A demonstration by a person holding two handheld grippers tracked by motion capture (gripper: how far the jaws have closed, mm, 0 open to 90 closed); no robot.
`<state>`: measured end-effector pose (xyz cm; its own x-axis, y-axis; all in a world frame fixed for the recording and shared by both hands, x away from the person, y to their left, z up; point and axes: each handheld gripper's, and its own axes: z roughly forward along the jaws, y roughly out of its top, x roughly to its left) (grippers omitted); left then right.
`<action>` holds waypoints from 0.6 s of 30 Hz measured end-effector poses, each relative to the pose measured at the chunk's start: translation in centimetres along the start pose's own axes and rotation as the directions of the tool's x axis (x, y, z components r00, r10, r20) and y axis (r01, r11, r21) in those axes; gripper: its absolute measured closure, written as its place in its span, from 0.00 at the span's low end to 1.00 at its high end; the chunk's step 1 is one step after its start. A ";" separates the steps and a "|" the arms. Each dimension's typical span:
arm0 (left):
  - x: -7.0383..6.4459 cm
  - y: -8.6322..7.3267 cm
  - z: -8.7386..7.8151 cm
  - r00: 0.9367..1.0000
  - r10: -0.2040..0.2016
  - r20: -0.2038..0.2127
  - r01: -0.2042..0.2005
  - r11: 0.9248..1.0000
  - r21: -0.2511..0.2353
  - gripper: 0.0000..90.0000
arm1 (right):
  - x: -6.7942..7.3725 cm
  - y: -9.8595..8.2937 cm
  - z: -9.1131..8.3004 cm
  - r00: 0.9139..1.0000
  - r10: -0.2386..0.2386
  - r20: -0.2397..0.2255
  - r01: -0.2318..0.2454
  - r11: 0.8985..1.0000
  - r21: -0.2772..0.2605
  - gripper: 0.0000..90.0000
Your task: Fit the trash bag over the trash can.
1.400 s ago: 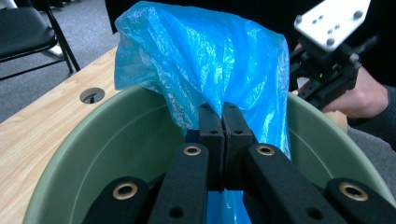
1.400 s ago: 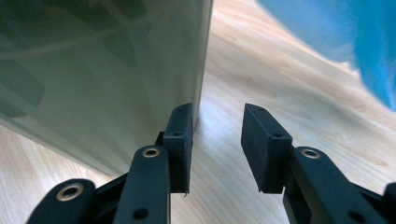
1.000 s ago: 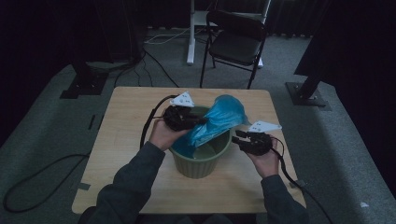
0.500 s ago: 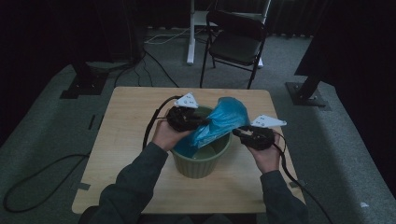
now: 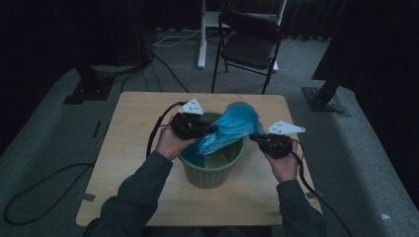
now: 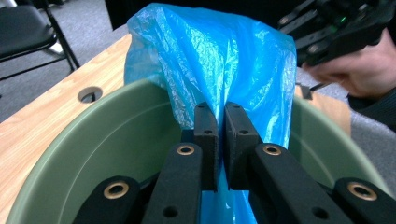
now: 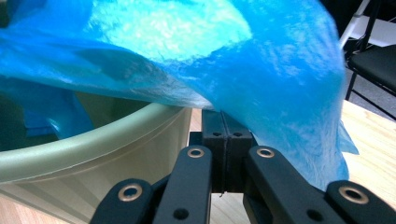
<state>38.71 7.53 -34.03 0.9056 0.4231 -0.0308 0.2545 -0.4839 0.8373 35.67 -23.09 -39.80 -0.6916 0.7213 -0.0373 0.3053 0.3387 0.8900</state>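
Since the earlier frame, the right gripper [image 5: 258, 138] has been drawn slightly outward from the green bin [image 5: 213, 173], and the blue bag [image 5: 228, 127] is stretched wider above it. One edge of the bag is pinched between the left gripper's [image 5: 210, 129] fingers [image 6: 206, 135] over the bin's opening. Another edge is clamped by the right gripper's pressed-together fingers [image 7: 214, 135] just outside the rim. The bin stands on the table [image 5: 128, 123].

Crinkled blue plastic bag [image 5: 228, 129] billows half inside green bin [image 5: 213, 173].
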 end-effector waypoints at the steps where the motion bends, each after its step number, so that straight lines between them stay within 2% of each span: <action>1: 0.1 -0.2 -0.1 1.000 -0.006 -0.002 0.006 1.000 0.001 0.94 | 0.0 0.0 0.0 1.000 0.000 0.000 0.000 1.000 0.000 1.00; 5: 0.6 -0.8 -0.5 1.000 -0.024 -0.018 0.024 1.000 -0.001 0.88 | 0.0 0.2 -0.2 1.000 -0.003 0.000 0.003 1.000 -0.002 1.00; 7: 0.7 -0.9 -0.9 0.999 -0.028 -0.029 0.028 0.999 -0.017 0.81 | 0.1 0.5 -0.3 1.000 -0.011 0.001 0.011 1.000 -0.003 1.00; 9: 0.7 -0.9 -1.0 0.999 -0.030 -0.032 0.029 0.999 -0.023 0.79 | 0.1 0.5 -0.3 1.000 -0.012 0.002 0.012 1.000 -0.003 1.00; 15: 0.3 -0.1 -1.6 0.999 -0.012 -0.037 0.011 0.999 -0.046 0.67 | 0.2 1.0 -0.3 1.000 -0.019 -0.002 0.019 1.000 -0.007 1.00; 18: -0.1 0.6 -1.7 0.999 0.001 -0.036 -0.004 0.998 -0.057 0.66 | 0.3 1.1 -0.2 1.000 -0.024 -0.004 0.024 1.000 -0.008 1.00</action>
<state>38.23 8.53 -32.64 0.8930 0.4500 -0.0097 0.2317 -0.4412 0.8670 35.72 -22.63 -38.78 -0.7013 0.7106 -0.0571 0.2835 0.3514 0.8923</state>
